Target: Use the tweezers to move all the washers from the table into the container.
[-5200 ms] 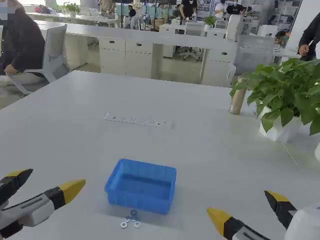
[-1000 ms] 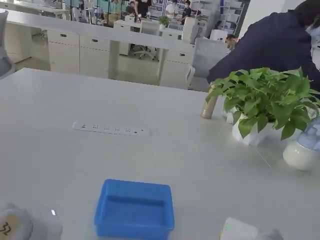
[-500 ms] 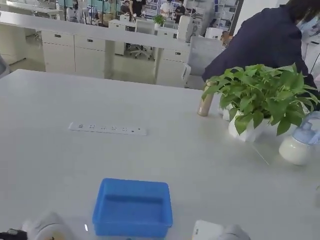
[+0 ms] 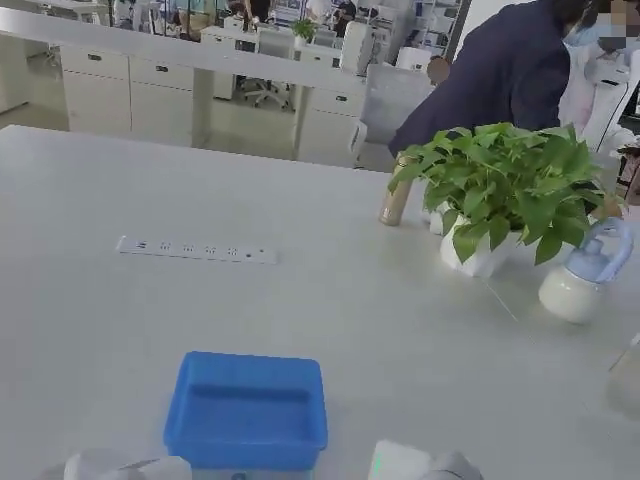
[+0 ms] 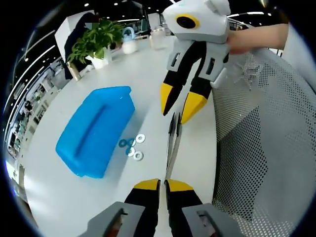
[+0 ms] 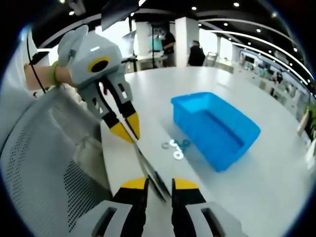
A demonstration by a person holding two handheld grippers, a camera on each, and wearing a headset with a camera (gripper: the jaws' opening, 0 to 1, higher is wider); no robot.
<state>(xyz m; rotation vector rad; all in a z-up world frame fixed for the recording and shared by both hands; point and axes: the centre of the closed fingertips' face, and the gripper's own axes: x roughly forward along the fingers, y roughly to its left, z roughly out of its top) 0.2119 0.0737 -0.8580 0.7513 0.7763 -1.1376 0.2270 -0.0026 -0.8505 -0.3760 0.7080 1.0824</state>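
The blue container [image 4: 245,410] [image 5: 96,128] [image 6: 215,128] stands open near the table's front edge. Several washers [image 5: 132,146] [image 6: 174,147], silver and blue, lie on the table beside its near wall. The metal tweezers [image 5: 171,143] [image 6: 148,168] are held level over the table edge, near the washers. My left gripper [image 5: 164,183] [image 6: 129,131] is shut on one end of them. My right gripper [image 6: 159,183] [image 5: 178,109] faces it and is shut on the other end.
A mesh chair seat [image 5: 261,143] lies under the grippers, off the table edge. On the table farther back are a power strip [image 4: 195,250], a potted plant [image 4: 505,185], a bronze cylinder [image 4: 394,205] and a white jug [image 4: 578,282]. A person in dark clothes [image 4: 500,70] leans behind the plant.
About five seconds ago both grippers hung open and empty over the table; now they meet at its near edge, both shut on the tweezers. A person has come behind the plant.
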